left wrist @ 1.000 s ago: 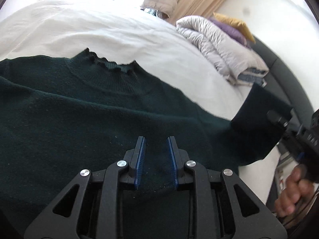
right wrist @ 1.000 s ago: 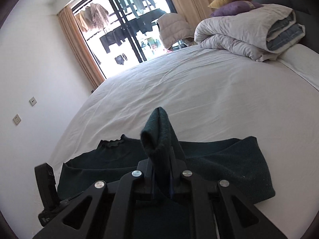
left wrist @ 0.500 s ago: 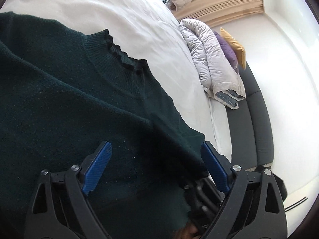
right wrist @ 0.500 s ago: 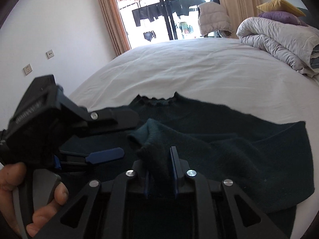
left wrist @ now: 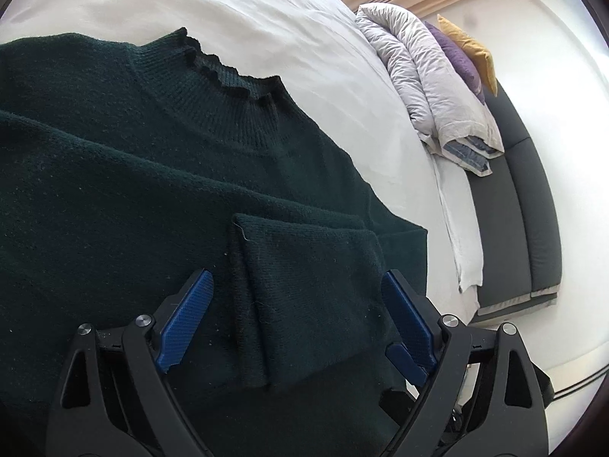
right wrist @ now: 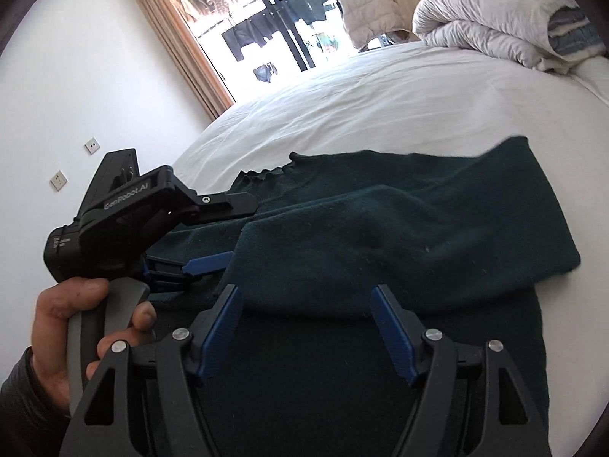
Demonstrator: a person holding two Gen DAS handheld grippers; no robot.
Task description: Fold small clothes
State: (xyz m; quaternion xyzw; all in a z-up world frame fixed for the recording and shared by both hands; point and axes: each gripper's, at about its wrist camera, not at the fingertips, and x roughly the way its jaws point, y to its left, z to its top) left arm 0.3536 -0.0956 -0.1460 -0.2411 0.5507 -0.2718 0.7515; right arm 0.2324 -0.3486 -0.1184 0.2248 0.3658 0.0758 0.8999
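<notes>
Sweater [left wrist: 133, 190] flat on bed [left wrist: 266, 19], right sleeve [right wrist: 380, 251] folded across its body. Left gripper [left wrist: 297, 320] wide open, empty; right gripper [right wrist: 306, 327] opening, holding nothing. Advice: lift both clear before smoothing the fold.

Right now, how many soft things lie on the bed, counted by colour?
Dark green: 1, the sweater
Pale grey: 1, the folded duvet
Purple: 1, a pillow
Mustard yellow: 1, a pillow
Total: 4, all on the white bed sheet.
</notes>
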